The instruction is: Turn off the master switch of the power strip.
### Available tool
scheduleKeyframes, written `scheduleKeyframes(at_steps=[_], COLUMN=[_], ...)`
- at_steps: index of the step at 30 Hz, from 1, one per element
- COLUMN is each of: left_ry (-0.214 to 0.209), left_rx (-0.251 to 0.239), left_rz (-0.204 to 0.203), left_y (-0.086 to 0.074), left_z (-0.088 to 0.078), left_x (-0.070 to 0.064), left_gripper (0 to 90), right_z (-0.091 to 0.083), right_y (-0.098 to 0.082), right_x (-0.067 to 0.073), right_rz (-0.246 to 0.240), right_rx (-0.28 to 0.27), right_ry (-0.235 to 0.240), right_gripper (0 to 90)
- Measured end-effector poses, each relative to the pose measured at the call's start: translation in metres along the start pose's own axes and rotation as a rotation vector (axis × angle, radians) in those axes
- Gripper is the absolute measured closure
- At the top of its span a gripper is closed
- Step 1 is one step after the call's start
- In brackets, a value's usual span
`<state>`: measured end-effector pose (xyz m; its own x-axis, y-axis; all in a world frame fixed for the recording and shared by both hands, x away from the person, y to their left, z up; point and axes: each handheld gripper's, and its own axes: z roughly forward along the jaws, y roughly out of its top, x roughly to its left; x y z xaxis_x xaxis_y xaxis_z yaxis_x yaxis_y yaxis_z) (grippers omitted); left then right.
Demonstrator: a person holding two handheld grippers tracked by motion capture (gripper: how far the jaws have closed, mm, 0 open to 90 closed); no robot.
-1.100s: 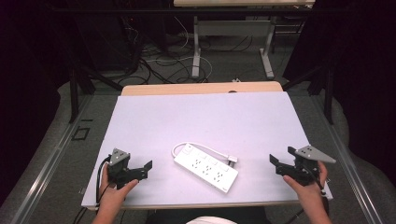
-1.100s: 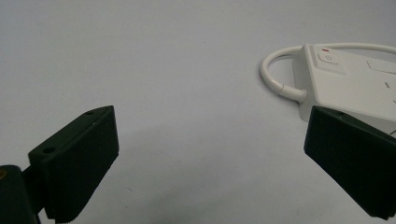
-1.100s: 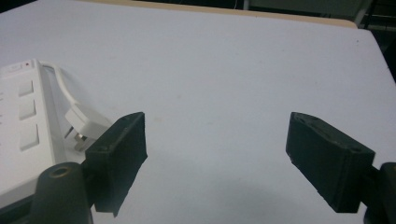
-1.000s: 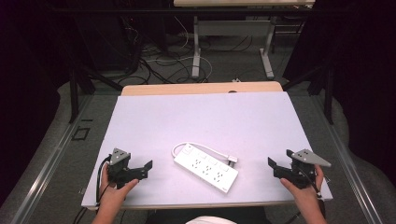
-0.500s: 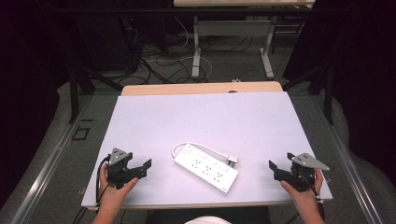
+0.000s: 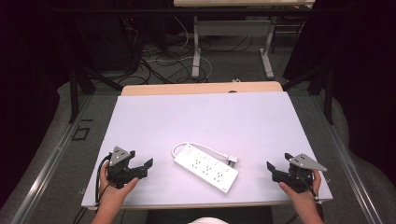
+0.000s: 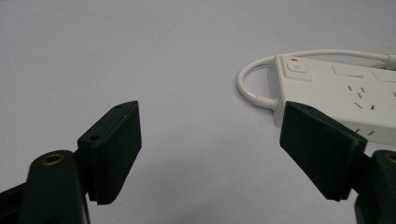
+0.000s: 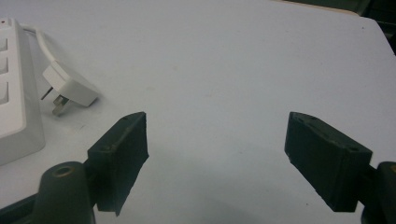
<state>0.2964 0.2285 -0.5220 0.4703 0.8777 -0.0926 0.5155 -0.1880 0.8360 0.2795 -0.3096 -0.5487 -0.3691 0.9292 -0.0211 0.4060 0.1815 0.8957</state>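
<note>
Both tongs gape released; right tongs (image 6: 276, 164) have dropped nearer the table edge (image 6: 205, 203)

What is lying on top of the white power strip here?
Nothing rests on the power strip: its sockets and switch end are bare. Its cord loops beside it, the plug lying on the table. The strip's underside is hidden.

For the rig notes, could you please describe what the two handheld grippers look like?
Both are black. The left gripper and right gripper each carry a grey three-cornered plate on top. Each has two flat, blocky black jaw pads, with a brass-coloured fitting at the base. A black cable trails from the left one.
</note>
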Motion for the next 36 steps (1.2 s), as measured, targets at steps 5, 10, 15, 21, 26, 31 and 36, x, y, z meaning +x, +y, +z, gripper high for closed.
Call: scheduleKeyframes(at_steps=[5,10,15,21,26,31,36], left_ry=[-0.009,-0.021,-0.035,-0.058,-0.068,-0.081,-0.077], left_rx=[-0.003,-0.014,-0.013,0.006,0.003,0.016,0.019], left_rz=[0.010,0.018,0.029,0.044,0.056,0.070,0.097], left_y=[0.002,0.004,0.004,0.002,0.002,0.000,-0.002], left_z=[-0.004,-0.006,-0.005,-0.002,-0.001,0.002,0.005], left_x=[-0.006,-0.014,-0.018,-0.025,-0.029,-0.035,-0.041], left_gripper=[24.4,24.8,25.6,29.2,32.2,36.2,39.8], right_z=[0.001,0.000,-0.001,0.000,-0.001,0.001,0.001], right_y=[0.000,0.000,0.000,-0.001,-0.001,-0.001,-0.001], right_x=[0.001,0.001,0.001,0.002,0.001,0.001,0.001], right_rz=[-0.013,-0.007,0.005,0.003,0.005,0.004,0.004], right_rx=[-0.006,0.002,0.000,-0.001,0.004,-0.002,-0.002], right_ry=[0.016,0.015,0.014,0.013,0.012,0.017,0.019], right_gripper=[21.0,20.9,20.9,20.9,21.0,21.0,21.0])
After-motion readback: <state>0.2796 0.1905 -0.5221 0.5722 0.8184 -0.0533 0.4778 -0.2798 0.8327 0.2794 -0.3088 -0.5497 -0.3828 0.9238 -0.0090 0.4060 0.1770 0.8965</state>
